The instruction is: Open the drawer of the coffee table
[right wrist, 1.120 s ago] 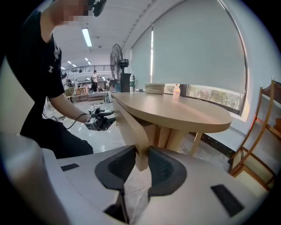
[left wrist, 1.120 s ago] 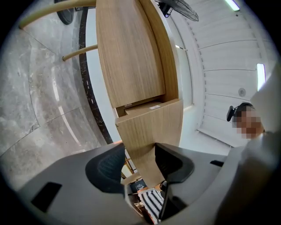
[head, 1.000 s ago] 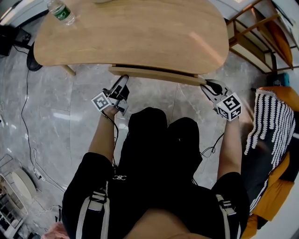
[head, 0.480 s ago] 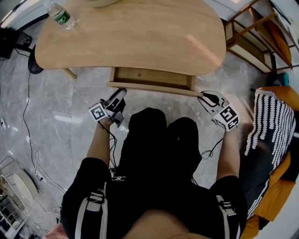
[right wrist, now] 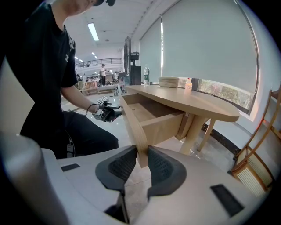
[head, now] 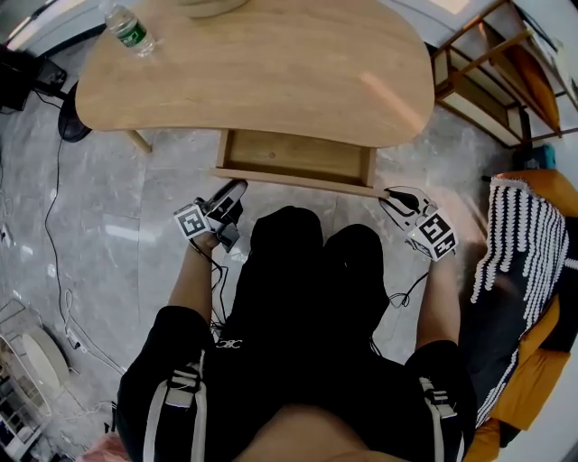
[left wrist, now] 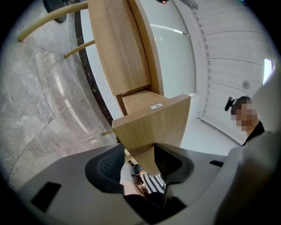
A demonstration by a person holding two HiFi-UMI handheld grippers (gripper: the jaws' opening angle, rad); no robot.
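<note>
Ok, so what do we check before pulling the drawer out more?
1. Left gripper pinches the drawer front: ok.
2. Right gripper pinches its other end: ok.
3. Drawer is partly out of the coffee table: ok.
4. Room to pull further: the person's knees sit close behind the front, cannot tell.
5. Bottle stands on the table top, far from the drawer: ok.
</note>
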